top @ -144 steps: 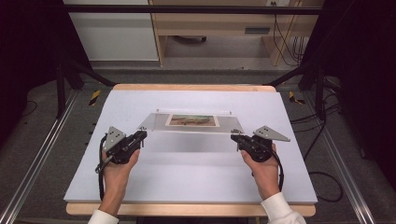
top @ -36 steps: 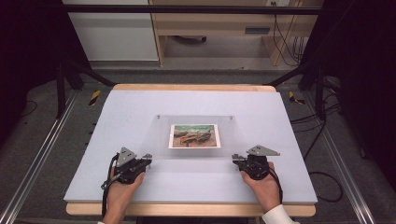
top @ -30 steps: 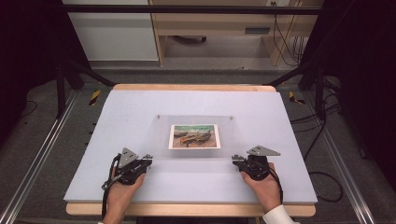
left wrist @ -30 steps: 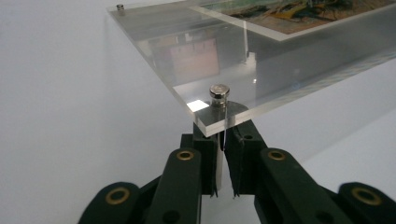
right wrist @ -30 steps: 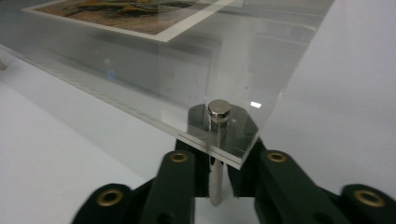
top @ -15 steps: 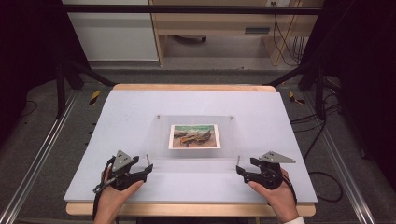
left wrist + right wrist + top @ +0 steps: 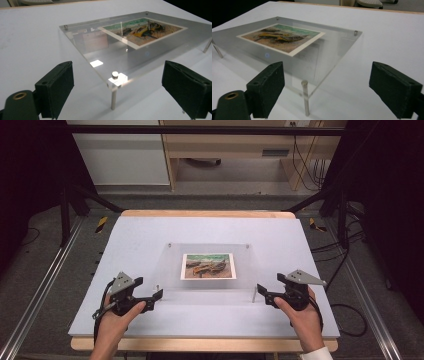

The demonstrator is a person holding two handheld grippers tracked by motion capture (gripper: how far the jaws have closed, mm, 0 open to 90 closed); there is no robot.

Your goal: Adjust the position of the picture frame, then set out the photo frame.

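Acrylic frame (image 7: 210, 267) set down flat, both tongs released, drawn back apart

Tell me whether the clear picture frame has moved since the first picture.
Yes. The frame was held tilted nearer the table's far edge; now it stands flat, closer to the person, both grippers let go.

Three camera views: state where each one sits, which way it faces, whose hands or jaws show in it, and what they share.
High view: above the person's side, facing forward and down on the white table; both hands, left gripper and right gripper enter from below.
Left gripper view: low, looking along its open black jaws at the clear acrylic picture frame's near corner post.
Right gripper view: low, open jaws framing the other near corner post.
Shared: the frame and its boat picture.
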